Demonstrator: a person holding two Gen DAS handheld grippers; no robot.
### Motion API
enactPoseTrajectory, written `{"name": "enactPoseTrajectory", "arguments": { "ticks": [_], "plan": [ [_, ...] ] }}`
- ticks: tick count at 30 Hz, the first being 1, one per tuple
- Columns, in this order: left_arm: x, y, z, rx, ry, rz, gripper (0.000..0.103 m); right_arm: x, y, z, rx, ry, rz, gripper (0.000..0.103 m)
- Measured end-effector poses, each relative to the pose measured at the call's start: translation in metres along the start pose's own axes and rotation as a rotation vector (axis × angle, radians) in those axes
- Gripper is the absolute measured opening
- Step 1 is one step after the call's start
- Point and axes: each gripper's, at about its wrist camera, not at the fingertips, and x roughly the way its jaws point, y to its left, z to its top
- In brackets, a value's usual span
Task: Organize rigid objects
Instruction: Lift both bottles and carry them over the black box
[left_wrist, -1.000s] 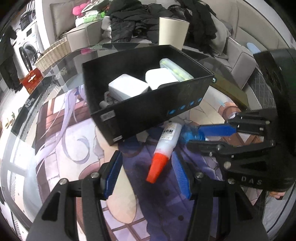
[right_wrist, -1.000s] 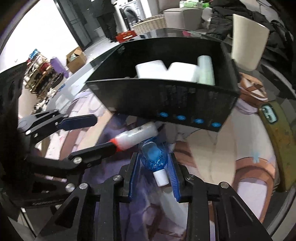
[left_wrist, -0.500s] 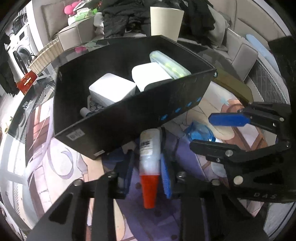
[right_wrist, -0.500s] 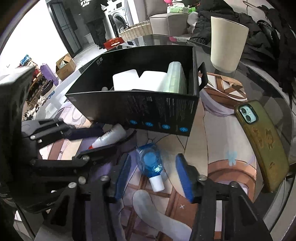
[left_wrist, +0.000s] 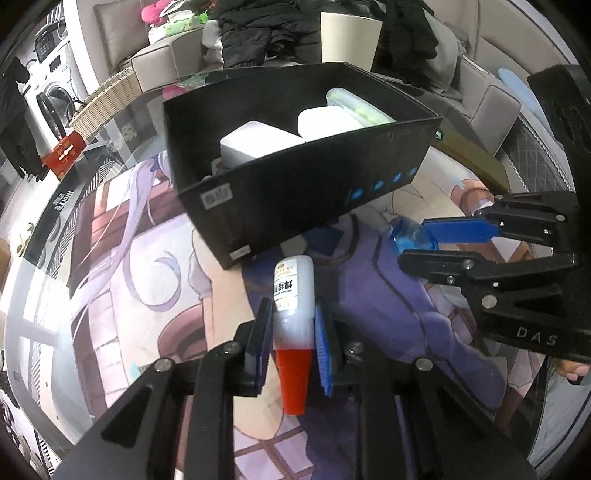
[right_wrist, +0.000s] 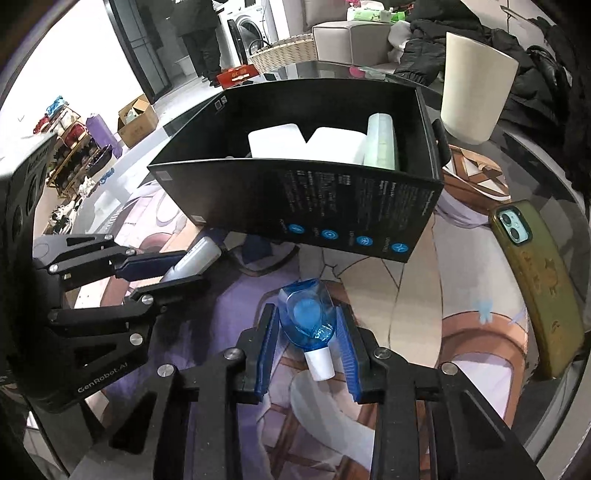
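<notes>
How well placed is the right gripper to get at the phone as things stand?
Probably not well: the right gripper has its jaws closing around the blue bottle, so it is occupied. The phone itself lies uncovered on the table to its right.

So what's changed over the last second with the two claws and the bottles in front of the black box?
The left claw went from open around the red-capped glue bottle to shut on it. The right claw let go of the blue bottle, opened, and its jaws are closing on it again, pads touching its sides. The black box with its white contents and the phone stayed put on the mat.
</notes>
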Motion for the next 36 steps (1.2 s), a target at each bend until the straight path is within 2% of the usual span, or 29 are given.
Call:
{"name": "enactPoseTrajectory", "arguments": {
  "ticks": [2, 7, 15, 21, 23, 27, 30, 33, 34, 36],
  "plan": [
    [0.0, -0.002, -0.002, 0.016, -0.003, 0.011, 0.024, 0.001, 0.002, 0.001, -0.005, 0.0, 0.0, 0.032],
    [-0.001, -0.002, -0.003, 0.012, -0.001, 0.013, 0.025, 0.004, 0.001, 0.001, -0.012, 0.0, -0.023, 0.033],
    [-0.001, -0.006, 0.001, 0.022, 0.003, 0.014, 0.02, 0.003, 0.004, -0.001, -0.004, -0.004, -0.011, 0.031],
    [-0.013, -0.006, 0.0, 0.027, -0.047, 0.007, 0.019, -0.019, 0.004, -0.001, -0.002, -0.096, -0.031, 0.031],
    [-0.024, -0.01, 0.0, 0.051, -0.094, 0.017, 0.019, -0.03, 0.007, -0.002, -0.006, -0.143, -0.031, 0.031],
    [-0.058, -0.01, -0.001, 0.057, -0.263, 0.033, 0.019, -0.05, 0.011, -0.003, -0.011, -0.228, -0.035, 0.031],
    [-0.082, -0.013, -0.005, 0.069, -0.393, 0.063, 0.019, -0.071, 0.017, -0.004, -0.03, -0.335, -0.052, 0.031],
    [-0.108, -0.012, -0.012, 0.066, -0.537, 0.086, 0.019, -0.097, 0.025, -0.007, -0.054, -0.468, -0.064, 0.031],
    [-0.114, -0.011, -0.014, 0.066, -0.567, 0.095, 0.019, -0.109, 0.028, -0.011, -0.064, -0.537, -0.076, 0.031],
    [-0.128, -0.007, -0.02, 0.052, -0.647, 0.137, 0.019, -0.123, 0.034, -0.015, -0.082, -0.617, -0.093, 0.031]
  ]
}}
